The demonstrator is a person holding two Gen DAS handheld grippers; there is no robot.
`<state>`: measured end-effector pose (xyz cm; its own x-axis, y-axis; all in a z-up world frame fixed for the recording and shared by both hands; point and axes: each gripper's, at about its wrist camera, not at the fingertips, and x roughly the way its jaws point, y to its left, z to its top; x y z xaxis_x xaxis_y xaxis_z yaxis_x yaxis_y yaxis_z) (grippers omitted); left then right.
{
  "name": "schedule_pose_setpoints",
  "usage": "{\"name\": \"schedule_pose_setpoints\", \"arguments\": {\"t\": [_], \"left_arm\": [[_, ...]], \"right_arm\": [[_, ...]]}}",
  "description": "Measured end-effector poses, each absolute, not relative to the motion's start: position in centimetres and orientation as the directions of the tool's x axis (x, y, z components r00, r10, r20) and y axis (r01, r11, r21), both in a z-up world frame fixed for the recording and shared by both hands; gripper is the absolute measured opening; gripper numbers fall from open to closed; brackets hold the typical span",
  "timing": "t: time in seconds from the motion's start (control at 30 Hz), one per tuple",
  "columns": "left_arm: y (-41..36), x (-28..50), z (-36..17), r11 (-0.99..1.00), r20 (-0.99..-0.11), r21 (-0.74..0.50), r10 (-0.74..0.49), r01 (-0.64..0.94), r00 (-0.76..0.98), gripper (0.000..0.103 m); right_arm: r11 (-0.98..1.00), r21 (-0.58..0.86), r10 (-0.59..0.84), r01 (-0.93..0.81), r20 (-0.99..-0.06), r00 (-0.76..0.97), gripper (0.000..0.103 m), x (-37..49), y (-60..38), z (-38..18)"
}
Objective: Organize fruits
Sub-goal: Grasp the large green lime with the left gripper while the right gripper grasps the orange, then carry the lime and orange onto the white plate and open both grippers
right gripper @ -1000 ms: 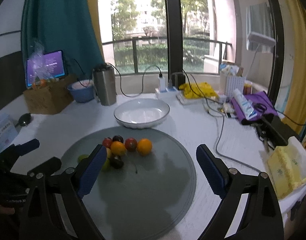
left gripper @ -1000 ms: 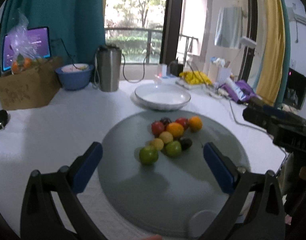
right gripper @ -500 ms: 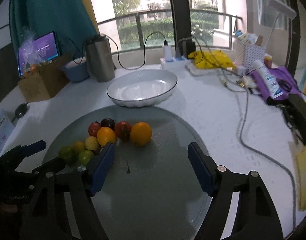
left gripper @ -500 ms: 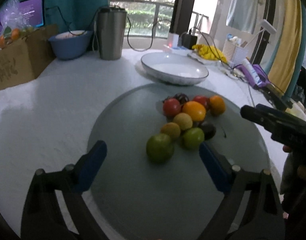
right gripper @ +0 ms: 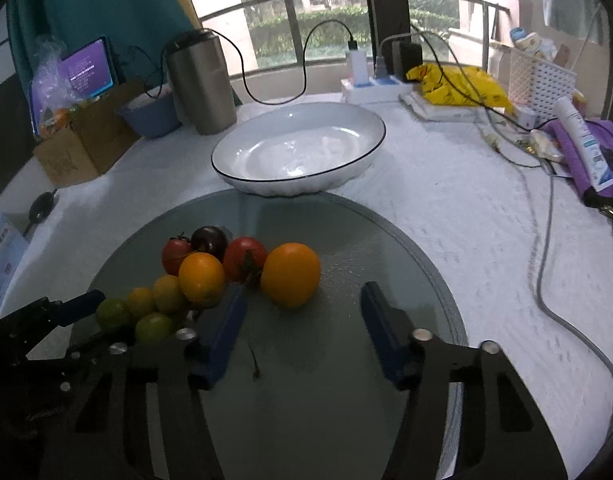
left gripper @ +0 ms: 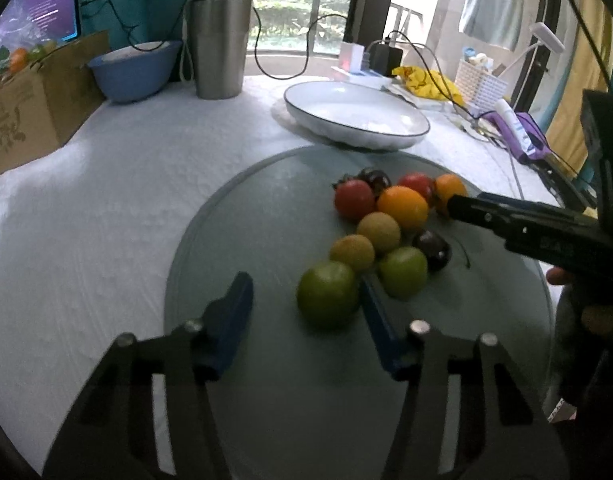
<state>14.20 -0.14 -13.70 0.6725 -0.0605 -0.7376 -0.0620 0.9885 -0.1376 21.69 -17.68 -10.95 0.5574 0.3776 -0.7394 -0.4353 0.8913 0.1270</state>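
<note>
Several small fruits lie clustered on a round grey glass disc (left gripper: 266,360): green, yellow, orange, red and dark ones. In the left wrist view my left gripper (left gripper: 303,282) is closing around the nearest green fruit (left gripper: 326,294). Its right pad is beside the fruit and its left pad is still apart. In the right wrist view my right gripper (right gripper: 302,292) is closing with the large orange (right gripper: 290,274) just ahead between its fingertips, untouched. An empty white bowl (right gripper: 298,152) stands behind the disc.
Behind the bowl stand a steel tumbler (left gripper: 218,44), a blue bowl (left gripper: 134,68) and a cardboard box (left gripper: 34,100). Cables (right gripper: 546,280), a power strip (right gripper: 370,84), a yellow bag (right gripper: 458,84) and a tube (right gripper: 582,140) crowd the right side.
Both grippers have come down and forward toward the fruit cluster. Their jaws have narrowed from wide open, the left around the green fruit, the right toward the orange.
</note>
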Motion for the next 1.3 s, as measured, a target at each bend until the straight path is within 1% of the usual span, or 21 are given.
{"name": "schedule_pose_setpoints", "arguments": {"t": [0.1, 0.17, 0.27, 0.37, 0.4, 0.43, 0.63, 0.9, 1.3], "left_arm": [[-0.3, 14.4, -13.7, 0.990, -0.739, -0.130, -0.065, -0.048, 0.670, 0.050], [-0.4, 14.6, -13.6, 0.991, -0.739, -0.130, -0.070, -0.040, 0.670, 0.044], [-0.6, 14.7, -13.7, 0.991, -0.738, -0.131, -0.079, -0.028, 0.670, 0.038], [-0.7, 14.8, -13.6, 0.991, -0.738, -0.132, -0.085, -0.019, 0.670, 0.034], [-0.7, 14.8, -13.6, 0.991, -0.738, -0.133, -0.088, -0.017, 0.669, 0.033], [-0.7, 14.8, -13.6, 0.991, -0.739, -0.133, -0.089, -0.015, 0.668, 0.033], [-0.2, 14.6, -13.2, 0.991, -0.738, -0.133, -0.081, -0.027, 0.670, 0.033], [0.4, 14.8, -11.7, 0.990, -0.710, -0.139, -0.080, -0.027, 0.700, 0.033], [1.0, 17.7, -9.6, 0.988, -0.672, -0.154, -0.104, -0.001, 0.733, 0.033]], "right_arm": [[0.887, 0.134, 0.382, -0.442, -0.752, 0.537, 0.055, 22.4, -17.5, -11.3], [0.883, 0.137, 0.386, -0.450, -0.757, 0.528, 0.055, 22.6, -17.4, -11.5], [0.875, 0.138, 0.394, -0.465, -0.761, 0.515, 0.055, 22.9, -17.0, -11.5], [0.870, 0.137, 0.398, -0.474, -0.763, 0.510, 0.046, 23.1, -16.8, -11.5], [0.867, 0.139, 0.402, -0.478, -0.763, 0.507, 0.040, 23.2, -16.7, -11.5], [0.863, 0.148, 0.411, -0.483, -0.762, 0.500, 0.037, 23.2, -16.7, -11.5], [0.858, 0.167, 0.427, -0.485, -0.756, 0.496, 0.037, 23.3, -16.8, -11.4], [0.856, 0.162, 0.439, -0.490, -0.728, 0.527, 0.037, 22.7, -17.2, -9.8], [0.863, 0.152, 0.443, -0.482, -0.685, 0.579, 0.037, 24.3, -18.1, -7.6]]}}
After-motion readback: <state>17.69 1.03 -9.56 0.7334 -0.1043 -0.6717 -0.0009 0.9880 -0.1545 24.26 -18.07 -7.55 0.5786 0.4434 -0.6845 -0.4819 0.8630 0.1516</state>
